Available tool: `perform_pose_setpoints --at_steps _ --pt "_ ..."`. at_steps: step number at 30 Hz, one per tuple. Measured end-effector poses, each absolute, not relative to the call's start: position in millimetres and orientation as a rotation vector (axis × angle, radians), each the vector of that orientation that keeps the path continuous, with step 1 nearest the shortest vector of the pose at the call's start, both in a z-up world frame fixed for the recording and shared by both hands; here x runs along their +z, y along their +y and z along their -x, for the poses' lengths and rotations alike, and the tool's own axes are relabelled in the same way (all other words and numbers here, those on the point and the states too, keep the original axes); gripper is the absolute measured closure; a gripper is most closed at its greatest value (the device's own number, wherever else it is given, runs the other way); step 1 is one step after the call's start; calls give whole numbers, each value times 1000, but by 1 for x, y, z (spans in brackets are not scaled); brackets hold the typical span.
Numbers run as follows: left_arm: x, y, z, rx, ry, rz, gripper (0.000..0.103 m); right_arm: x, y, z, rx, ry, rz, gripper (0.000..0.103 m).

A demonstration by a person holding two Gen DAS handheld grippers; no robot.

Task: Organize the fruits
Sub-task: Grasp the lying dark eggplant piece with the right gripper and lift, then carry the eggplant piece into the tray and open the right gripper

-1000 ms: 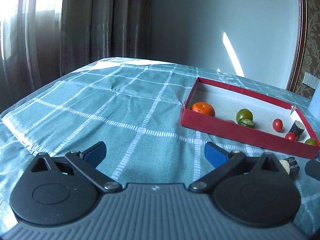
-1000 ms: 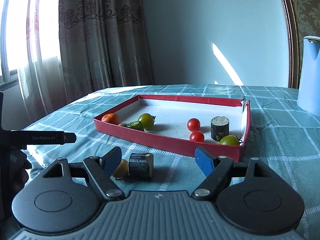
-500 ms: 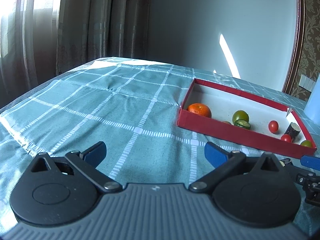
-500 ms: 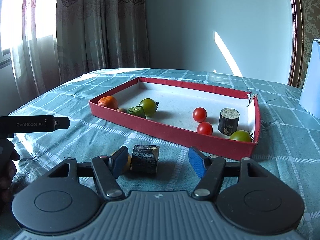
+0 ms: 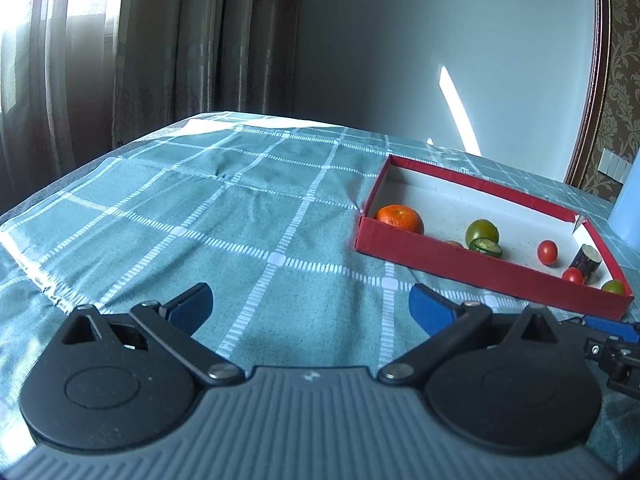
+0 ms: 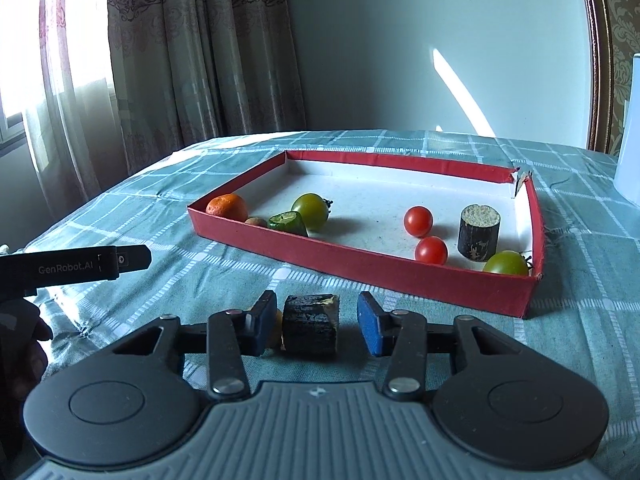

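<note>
Item: dark cut chunk (image 6: 310, 324), lying on checked cloth (image 6: 580, 280) at 6 o'clock of red tray (image 6: 360, 266). Right gripper (image 6: 312, 326) closing around it, pads not yet touching. Left gripper (image 5: 310, 306) standing wide, empty. Risk: left pad catching the small yellow fruit (image 6: 277, 317) beside it, making the chunk twist or slip.

A table covered by a teal cloth (image 6: 440, 152) with a white grid carries everything. A shallow red tray (image 6: 360, 268) sits on the cloth toward the far right. Directly on the cloth, near the tray's front wall, lies a short dark cylindrical piece (image 6: 310, 330) on its side, with a small yellowish fruit (image 6: 278, 316) touching its left end, mostly hidden. At the far right edge a pale blue container (image 6: 630, 136) stands on the cloth. The cloth is creased near the left edge.
</note>
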State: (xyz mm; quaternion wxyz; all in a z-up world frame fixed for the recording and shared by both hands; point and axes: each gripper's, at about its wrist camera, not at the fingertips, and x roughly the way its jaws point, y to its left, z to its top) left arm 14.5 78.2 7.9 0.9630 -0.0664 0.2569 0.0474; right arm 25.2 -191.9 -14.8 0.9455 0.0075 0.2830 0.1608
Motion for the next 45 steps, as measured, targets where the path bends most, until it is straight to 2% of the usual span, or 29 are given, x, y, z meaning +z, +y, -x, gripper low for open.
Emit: perform_pose_setpoints --at_steps 6,18,26,28,30,37,45 --pt "7 79 -15 98 522 139 0 -12 -202 -18 349 558 -91 66" --pt "7 79 -15 99 525 145 0 -15 -179 -13 274 555 110 64" --pt "6 80 -15 99 527 148 0 -19 -181 -31 290 603 58 64" --pt "6 80 -15 99 528 149 0 -20 -185 -33 307 615 24 69" --pt "6 80 -15 100 529 149 0 -19 -187 -30 311 599 12 75" --pt "6 80 -15 101 528 150 0 -13 -188 -21 309 561 9 75" --pt "6 79 -16 99 527 148 0 26 -204 -40 236 423 9 75"
